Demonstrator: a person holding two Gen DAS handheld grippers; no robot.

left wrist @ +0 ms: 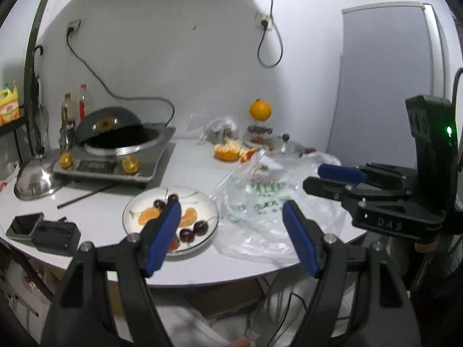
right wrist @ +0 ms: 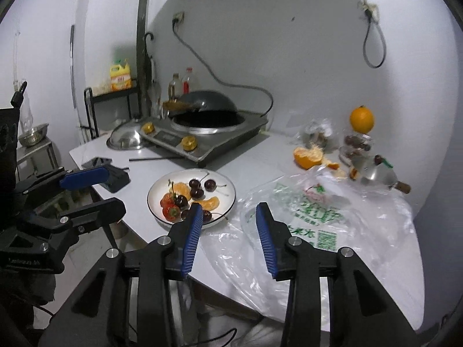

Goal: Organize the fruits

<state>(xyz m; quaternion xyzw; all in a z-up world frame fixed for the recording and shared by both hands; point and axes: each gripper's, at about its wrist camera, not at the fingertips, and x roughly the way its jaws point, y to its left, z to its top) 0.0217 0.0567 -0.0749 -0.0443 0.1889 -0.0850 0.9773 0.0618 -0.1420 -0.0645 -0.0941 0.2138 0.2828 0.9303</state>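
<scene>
A white plate (right wrist: 228,192) near the table's front edge holds dark cherries (right wrist: 196,193), orange segments (right wrist: 209,204) and two strawberries (right wrist: 170,212). In the left wrist view the same plate (left wrist: 204,201) lies behind the left finger. My left gripper (left wrist: 231,219) hovers wide open over the table edge, with nothing between its pads. My right gripper (right wrist: 230,218) stands open by a narrower gap, also with nothing in it, just right of the plate. A whole orange (right wrist: 361,120) sits on a jar at the back. A peeled orange (right wrist: 308,156) lies next to it.
A crumpled clear plastic bag (right wrist: 318,214) covers the table's right side. An induction cooker with a wok (right wrist: 208,133) stands at the back left, a steel lid (right wrist: 127,137) beside it. A phone (right wrist: 97,162) and a black box lie at the left edge.
</scene>
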